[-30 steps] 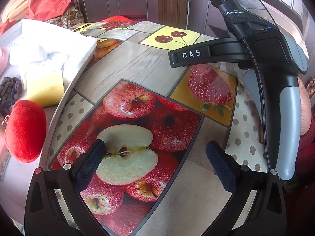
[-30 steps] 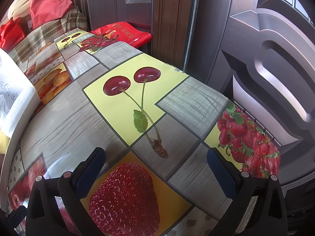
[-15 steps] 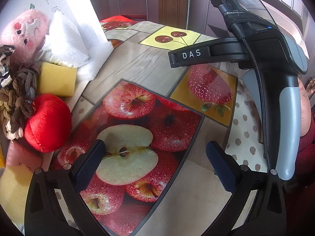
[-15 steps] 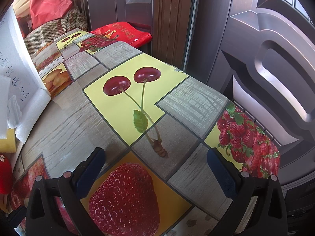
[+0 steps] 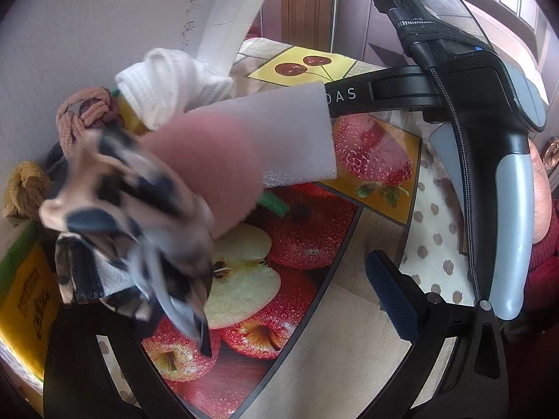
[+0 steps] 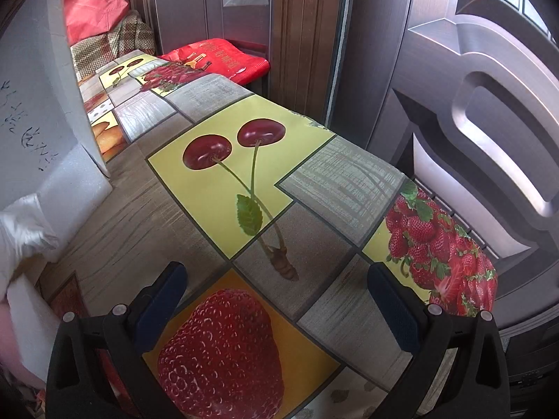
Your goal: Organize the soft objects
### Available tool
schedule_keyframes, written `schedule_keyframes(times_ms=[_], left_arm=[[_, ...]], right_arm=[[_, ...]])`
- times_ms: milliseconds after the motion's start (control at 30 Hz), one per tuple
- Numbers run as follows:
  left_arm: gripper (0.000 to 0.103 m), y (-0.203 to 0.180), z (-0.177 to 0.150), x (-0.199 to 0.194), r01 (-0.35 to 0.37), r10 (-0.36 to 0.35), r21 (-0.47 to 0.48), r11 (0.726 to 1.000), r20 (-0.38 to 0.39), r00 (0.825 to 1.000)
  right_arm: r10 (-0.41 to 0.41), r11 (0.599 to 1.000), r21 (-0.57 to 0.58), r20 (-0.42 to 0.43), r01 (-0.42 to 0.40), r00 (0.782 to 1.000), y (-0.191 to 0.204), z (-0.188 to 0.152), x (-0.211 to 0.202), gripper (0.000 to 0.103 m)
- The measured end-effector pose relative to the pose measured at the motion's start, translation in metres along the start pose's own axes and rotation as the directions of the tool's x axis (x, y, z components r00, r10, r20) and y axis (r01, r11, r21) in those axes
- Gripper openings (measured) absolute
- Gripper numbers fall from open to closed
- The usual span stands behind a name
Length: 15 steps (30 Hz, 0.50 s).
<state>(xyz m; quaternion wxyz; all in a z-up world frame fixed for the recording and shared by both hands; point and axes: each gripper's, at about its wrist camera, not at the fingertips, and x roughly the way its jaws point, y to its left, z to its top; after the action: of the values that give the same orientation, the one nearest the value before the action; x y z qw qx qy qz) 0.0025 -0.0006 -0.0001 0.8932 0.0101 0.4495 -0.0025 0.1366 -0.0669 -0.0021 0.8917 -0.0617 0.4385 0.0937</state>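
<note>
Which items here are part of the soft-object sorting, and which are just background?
Job items:
- white knitted cloth
- white foam sheet
- pinkish-brown braided rope
- blurred black-and-cream patterned fabric
- white foam box

Background:
- fruit-print tablecloth
- red bag
- dark panelled door

The tabletop (image 6: 146, 216) wears a glossy patchwork print: grey wood-grain panels, a pale yellow square with two dark red cherries, an orange square with a red strawberry, red apples around a cream cut half, and beige dots on white. A blurred cream, black and grey patterned cloth (image 5: 132, 244) sits before a white foam block (image 5: 279, 136), a white ribbed cloth (image 5: 167, 87), a brown knotted cord (image 5: 84, 111) and a yellow box (image 5: 24, 310). Each hand-held gripper has black arms with dark blue pads (image 6: 394, 307).
</note>
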Motion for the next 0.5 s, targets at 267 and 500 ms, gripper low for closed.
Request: schedule_keyframes(times_ms=[267,500], left_arm=[[0.102,-0.0040,-0.0022,0.0011,-0.001,0.001,0.001,1.000,0.000,1.000],[0.102,-0.0038,-0.0023,0.0010,-0.001,0.001,0.001,1.000,0.000,1.000]], right_arm=[[0.000,1.000,0.000,0.000,0.000,1.000,-0.0004,-0.0001,-0.0002,0.103],[0.000,1.000,0.000,0.000,0.000,1.000,-0.0007,-0.0003,-0.0003,0.103]])
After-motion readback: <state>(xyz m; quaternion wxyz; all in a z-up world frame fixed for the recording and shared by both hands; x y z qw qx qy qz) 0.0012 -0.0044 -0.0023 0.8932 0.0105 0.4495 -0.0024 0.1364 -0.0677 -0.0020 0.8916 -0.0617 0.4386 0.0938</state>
